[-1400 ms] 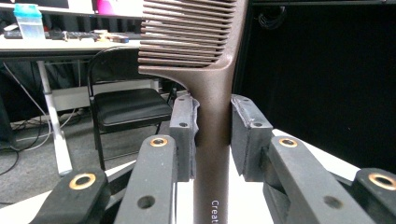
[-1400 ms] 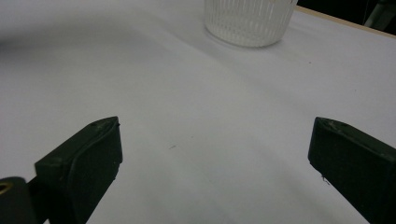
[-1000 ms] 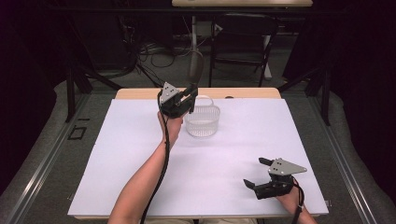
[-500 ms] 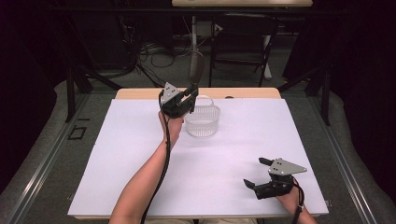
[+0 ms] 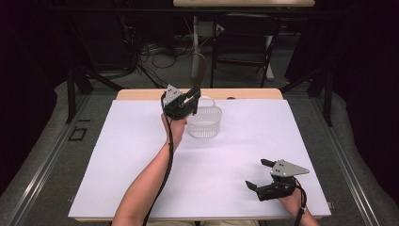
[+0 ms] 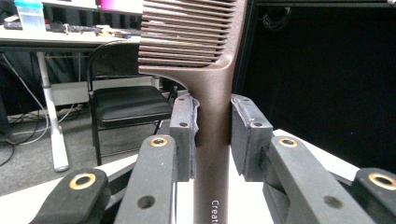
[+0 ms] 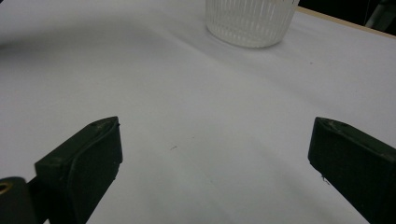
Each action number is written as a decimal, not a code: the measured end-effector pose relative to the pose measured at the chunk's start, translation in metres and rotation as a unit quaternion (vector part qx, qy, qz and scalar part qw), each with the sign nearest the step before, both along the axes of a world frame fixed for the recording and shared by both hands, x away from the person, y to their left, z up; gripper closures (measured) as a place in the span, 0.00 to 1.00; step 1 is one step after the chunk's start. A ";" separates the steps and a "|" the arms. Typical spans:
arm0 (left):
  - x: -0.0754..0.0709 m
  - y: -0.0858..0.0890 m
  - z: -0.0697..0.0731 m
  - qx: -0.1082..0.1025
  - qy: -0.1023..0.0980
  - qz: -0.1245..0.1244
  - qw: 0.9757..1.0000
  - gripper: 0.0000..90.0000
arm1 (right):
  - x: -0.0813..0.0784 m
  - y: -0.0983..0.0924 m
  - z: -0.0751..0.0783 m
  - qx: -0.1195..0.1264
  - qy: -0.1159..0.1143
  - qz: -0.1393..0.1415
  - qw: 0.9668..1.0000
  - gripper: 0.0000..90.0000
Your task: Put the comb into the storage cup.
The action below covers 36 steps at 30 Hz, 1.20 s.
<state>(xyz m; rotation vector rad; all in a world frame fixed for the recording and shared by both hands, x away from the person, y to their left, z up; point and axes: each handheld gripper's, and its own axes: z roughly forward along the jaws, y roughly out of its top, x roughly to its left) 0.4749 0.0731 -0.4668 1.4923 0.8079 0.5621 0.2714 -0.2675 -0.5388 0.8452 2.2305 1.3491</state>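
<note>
A brown comb (image 6: 191, 37) stands upright in my left gripper (image 6: 212, 128), whose pads press on its handle from both sides; the teeth point to the left in the left gripper view. In the high view the left gripper (image 5: 192, 97) is raised at the far middle of the table, with the comb (image 5: 197, 70) sticking up from it, just left of a clear ribbed plastic basket (image 5: 203, 123). My right gripper (image 5: 257, 173) rests low near the front right of the table, open, with nothing between its fingers (image 7: 84, 158). The basket (image 7: 252, 21) stands farther ahead of it.
A white sheet (image 5: 141, 150) covers the table. Behind the far edge (image 5: 141, 94) are a folding chair (image 5: 244, 42), table legs and cables on the floor. A black chair (image 6: 126, 102) shows behind the comb.
</note>
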 end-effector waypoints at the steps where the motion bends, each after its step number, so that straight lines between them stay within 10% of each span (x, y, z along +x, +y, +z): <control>1: 0.000 0.000 -0.001 0.001 0.000 -0.002 1.000 0.80 | 0.000 0.000 0.000 0.000 0.001 0.000 1.000 0.03; 36: 0.000 -0.007 -0.020 0.040 0.011 -0.013 0.999 0.80 | 0.000 0.000 0.000 0.002 0.000 -0.001 1.000 0.03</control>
